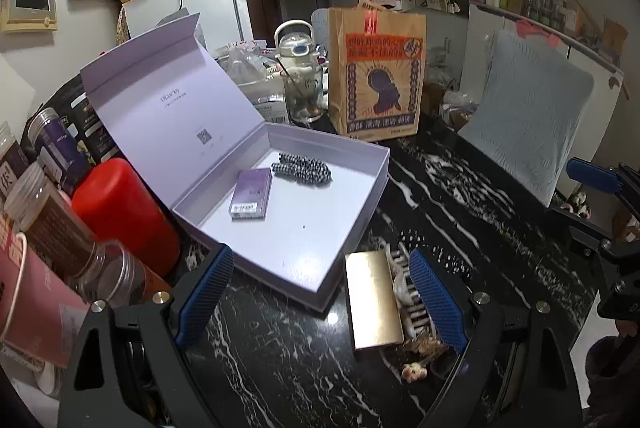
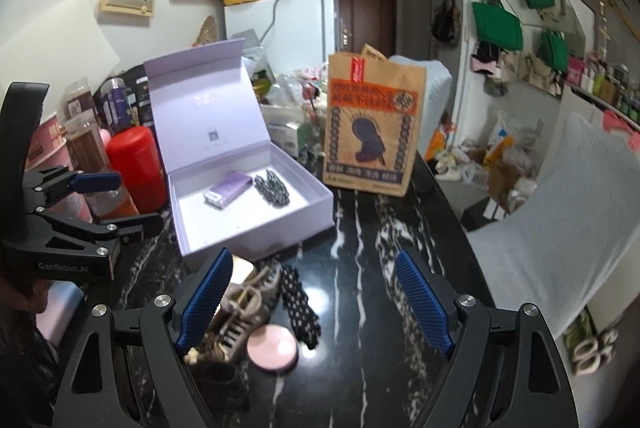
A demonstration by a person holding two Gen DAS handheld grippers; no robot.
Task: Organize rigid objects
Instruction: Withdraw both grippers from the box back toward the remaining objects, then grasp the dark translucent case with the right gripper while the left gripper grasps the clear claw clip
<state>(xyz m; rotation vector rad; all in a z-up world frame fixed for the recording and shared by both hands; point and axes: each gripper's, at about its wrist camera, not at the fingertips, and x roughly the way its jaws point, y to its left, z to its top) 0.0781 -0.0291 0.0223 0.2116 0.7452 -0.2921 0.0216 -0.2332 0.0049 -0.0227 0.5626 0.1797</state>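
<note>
An open lilac gift box [image 1: 352, 188] lies on the black marble table, lid tilted back, holding a small purple carton [image 1: 251, 197] and a black-and-white beaded band [image 1: 302, 167]. In front of its near corner lie a gold box [image 1: 374, 302] and a beige hair claw [image 1: 404, 288]. My left gripper [image 1: 322, 298] is open, the gold box inside its span near the right pad, not pressed. In the right wrist view, my right gripper [image 2: 316, 302] is open over the hair claw [image 2: 244, 312], a pink round compact [image 2: 272, 346] and a black dotted band [image 2: 300, 304]. The left gripper [image 2: 128, 202] shows at the left.
A brown paper bag [image 1: 376, 80] stands behind the gift box [image 2: 312, 204], beside a glass jug [image 1: 300, 84]. A red canister [image 1: 124, 212] and several jars [image 1: 52, 220] crowd the left side. A pale blue cushion [image 1: 528, 116] sits at the right table edge.
</note>
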